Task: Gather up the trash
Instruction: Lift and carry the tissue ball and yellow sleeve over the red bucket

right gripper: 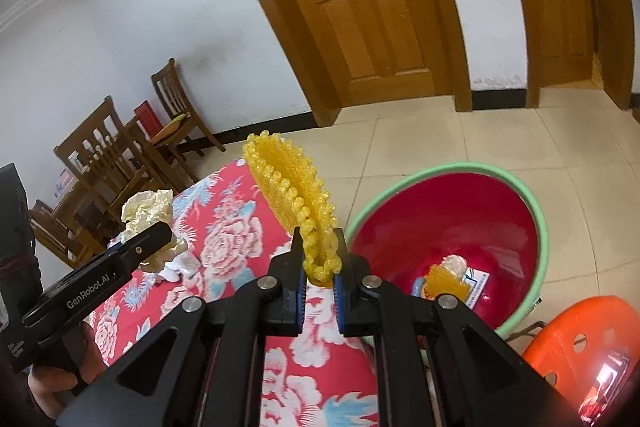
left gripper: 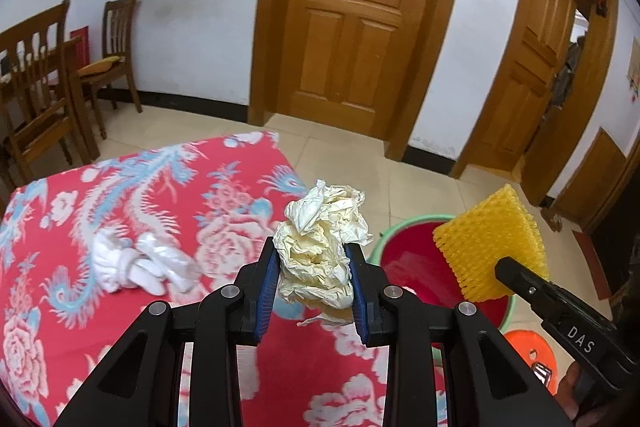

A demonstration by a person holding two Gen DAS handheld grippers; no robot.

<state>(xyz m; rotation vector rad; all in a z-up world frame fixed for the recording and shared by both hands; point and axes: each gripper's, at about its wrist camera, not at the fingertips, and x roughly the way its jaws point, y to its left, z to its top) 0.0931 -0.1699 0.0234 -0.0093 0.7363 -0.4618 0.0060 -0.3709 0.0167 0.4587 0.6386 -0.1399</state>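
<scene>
Crumpled cream-yellow paper wad (left gripper: 320,247), deeply creased and irregular, held above the near edge of the red floral cloth (left gripper: 120,207), left of the basin (right gripper: 532,211). The left gripper (left gripper: 314,259) has its blue-padded fingers (left gripper: 267,291) narrowed onto the wad, which bulges above and below them. Yellow foam net sleeve (right gripper: 292,195), a flattened tube of knobbly mesh, stands up from the right gripper (right gripper: 320,267), whose jaws are nearly closed and pinch its lower end; it hangs at the cloth's edge, just left of the basin. The basin, green-rimmed and red inside, sits on the tiled floor beside the cloth and already contains small scraps (right gripper: 452,279), too small to identify. A white crumpled bundle (left gripper: 136,263) lies on the cloth, farther from the basin, blurred. An orange stool (right gripper: 580,339) near the basin is cut off by the frame.
</scene>
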